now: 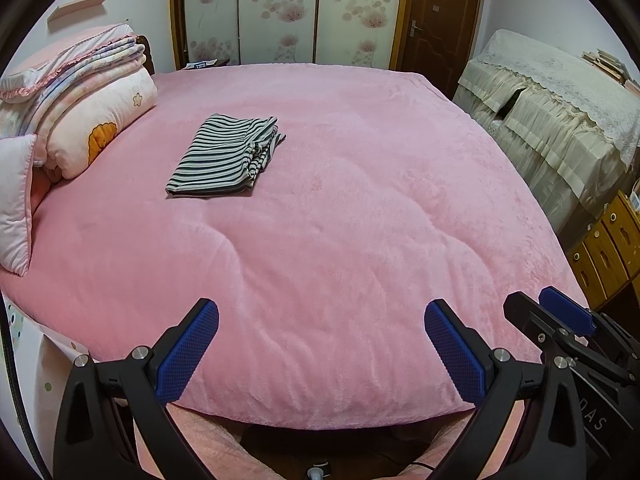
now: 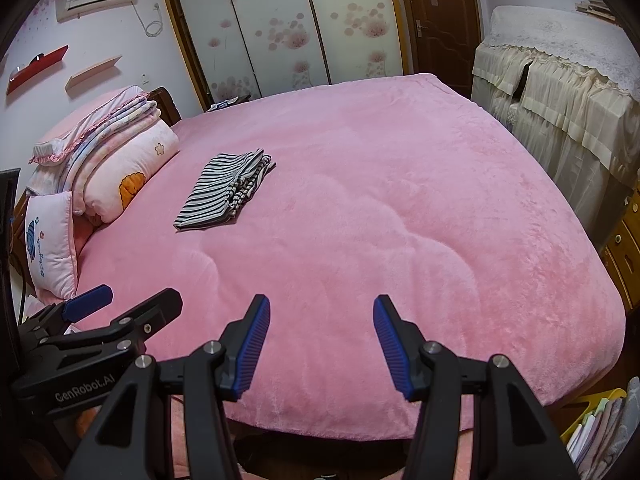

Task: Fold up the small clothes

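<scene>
A black-and-white striped garment (image 1: 226, 156) lies folded flat on the pink bed (image 1: 340, 240), toward its far left; it also shows in the right wrist view (image 2: 226, 190). My left gripper (image 1: 322, 320) is open and empty, held over the bed's near edge, far from the garment. My right gripper (image 2: 322, 312) is open and empty, also over the near edge. Each gripper shows at the side of the other's view, the right one (image 1: 556, 312) beside the left, the left one (image 2: 120, 300) beside the right.
Folded quilts and pillows (image 1: 80, 112) are stacked at the bed's left end. A lace-covered cabinet (image 1: 560, 112) stands right of the bed, wooden drawers (image 1: 608, 248) nearer. Wardrobe doors (image 1: 280, 12) and a brown door (image 1: 440, 12) are behind. A yellow basket (image 2: 600, 420) is at lower right.
</scene>
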Available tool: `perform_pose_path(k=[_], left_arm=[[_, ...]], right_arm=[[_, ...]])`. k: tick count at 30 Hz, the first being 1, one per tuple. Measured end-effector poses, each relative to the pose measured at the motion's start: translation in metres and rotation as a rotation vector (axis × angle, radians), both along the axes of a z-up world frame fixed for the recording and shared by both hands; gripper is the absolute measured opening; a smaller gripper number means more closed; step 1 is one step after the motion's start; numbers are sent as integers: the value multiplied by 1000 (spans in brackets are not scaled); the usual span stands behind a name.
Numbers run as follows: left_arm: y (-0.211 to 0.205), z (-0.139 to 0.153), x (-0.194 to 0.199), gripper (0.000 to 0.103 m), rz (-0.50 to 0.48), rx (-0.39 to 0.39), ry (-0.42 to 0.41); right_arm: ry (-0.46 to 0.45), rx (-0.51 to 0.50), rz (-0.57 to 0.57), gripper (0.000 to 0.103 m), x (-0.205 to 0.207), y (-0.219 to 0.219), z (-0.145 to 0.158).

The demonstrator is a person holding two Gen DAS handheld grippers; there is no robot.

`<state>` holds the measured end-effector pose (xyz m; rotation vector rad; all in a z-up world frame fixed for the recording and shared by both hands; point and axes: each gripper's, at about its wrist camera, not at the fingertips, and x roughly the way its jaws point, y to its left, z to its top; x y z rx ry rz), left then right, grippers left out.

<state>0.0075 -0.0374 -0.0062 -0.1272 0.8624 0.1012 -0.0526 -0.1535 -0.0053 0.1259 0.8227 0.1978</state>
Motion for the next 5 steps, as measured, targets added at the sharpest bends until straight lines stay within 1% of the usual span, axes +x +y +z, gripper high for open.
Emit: perform_pose_path(k=[5], left_arm=[[0,-1,0,102,2,2,-1]], right_arm=[[0,0,1,54,0,0,0]])
